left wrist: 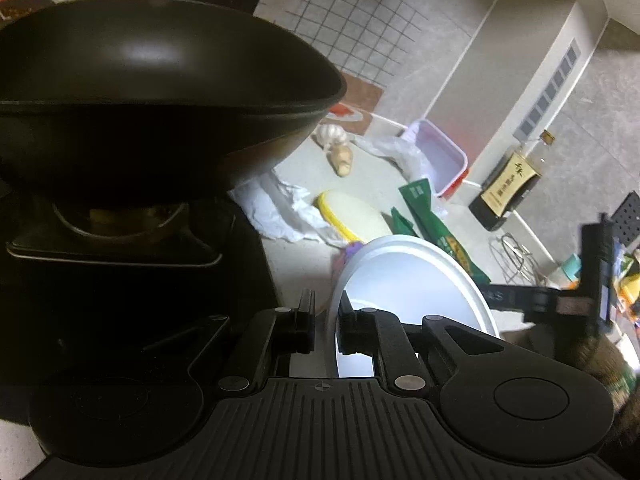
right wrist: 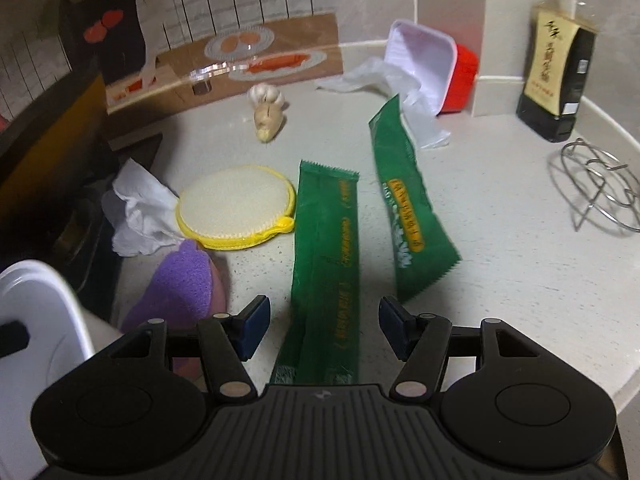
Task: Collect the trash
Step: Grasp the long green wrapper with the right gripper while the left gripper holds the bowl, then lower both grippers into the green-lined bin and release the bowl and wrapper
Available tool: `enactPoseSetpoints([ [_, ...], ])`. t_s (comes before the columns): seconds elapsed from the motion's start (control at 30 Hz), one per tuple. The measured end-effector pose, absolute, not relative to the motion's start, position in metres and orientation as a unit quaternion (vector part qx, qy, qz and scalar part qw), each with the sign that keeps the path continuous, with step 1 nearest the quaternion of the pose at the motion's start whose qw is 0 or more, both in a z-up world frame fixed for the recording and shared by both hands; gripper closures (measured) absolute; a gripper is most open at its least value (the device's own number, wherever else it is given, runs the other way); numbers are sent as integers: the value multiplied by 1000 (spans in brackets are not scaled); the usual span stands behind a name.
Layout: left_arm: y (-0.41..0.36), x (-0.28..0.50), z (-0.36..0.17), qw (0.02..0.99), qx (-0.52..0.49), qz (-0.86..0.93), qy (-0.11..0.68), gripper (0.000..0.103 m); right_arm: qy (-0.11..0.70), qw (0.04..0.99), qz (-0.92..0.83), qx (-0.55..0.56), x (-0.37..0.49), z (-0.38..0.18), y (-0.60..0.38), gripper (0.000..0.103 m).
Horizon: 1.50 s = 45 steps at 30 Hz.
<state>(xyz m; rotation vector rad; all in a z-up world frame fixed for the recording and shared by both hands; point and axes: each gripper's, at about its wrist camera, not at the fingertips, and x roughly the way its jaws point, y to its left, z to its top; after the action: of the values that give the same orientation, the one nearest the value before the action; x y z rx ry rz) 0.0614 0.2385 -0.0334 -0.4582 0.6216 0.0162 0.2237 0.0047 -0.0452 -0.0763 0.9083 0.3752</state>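
Observation:
My left gripper [left wrist: 325, 326] is shut on the rim of a white bin [left wrist: 408, 284], held above the counter; the bin also shows at the left edge of the right wrist view [right wrist: 36, 320]. My right gripper [right wrist: 320, 324] is open, its blue pads [right wrist: 252, 320] on either side of a green wrapper [right wrist: 326, 264] lying flat on the counter. A second green wrapper [right wrist: 404, 204] lies to its right. A crumpled white tissue [right wrist: 138, 212] lies at the left. A clear plastic bag [right wrist: 392, 80] lies beside a tipped white tray [right wrist: 424, 60].
A black wok [left wrist: 152, 92] on a stove fills the left. A yellow-rimmed round sponge [right wrist: 236, 208], a purple sponge [right wrist: 180, 288], garlic [right wrist: 266, 94] and ginger [right wrist: 270, 120] lie on the counter. A dark sauce bottle [right wrist: 560, 68] and a wire rack [right wrist: 604, 196] stand at the right.

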Motion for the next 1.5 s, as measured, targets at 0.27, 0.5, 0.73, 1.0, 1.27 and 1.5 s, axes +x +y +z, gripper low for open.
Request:
enactPoseSetpoints([
  [0.27,261,66,-42,925,-233,-32,300,90,476,868,137,-37,241,-68,26,46],
  [0.5,269,77,-51,915,-239,-80,314,90,480,867,112,-66,228,-60,37,88],
  [0.73,254,80,-50,915,-230,-101,315,90,480,870,113,-25,196,-38,16,89],
  [1.0,188,60,-41,922,-193,-125,310,90,437,893,103,36,141,-6,-58,89],
  [1.27,85,39,-67,903,-141,-157,374,90,411,906,64,82,46,-1,-173,89],
  [1.5,-6,55,-176,841,-110,-169,502,90,470,876,-23,109,-28,-72,-267,89],
])
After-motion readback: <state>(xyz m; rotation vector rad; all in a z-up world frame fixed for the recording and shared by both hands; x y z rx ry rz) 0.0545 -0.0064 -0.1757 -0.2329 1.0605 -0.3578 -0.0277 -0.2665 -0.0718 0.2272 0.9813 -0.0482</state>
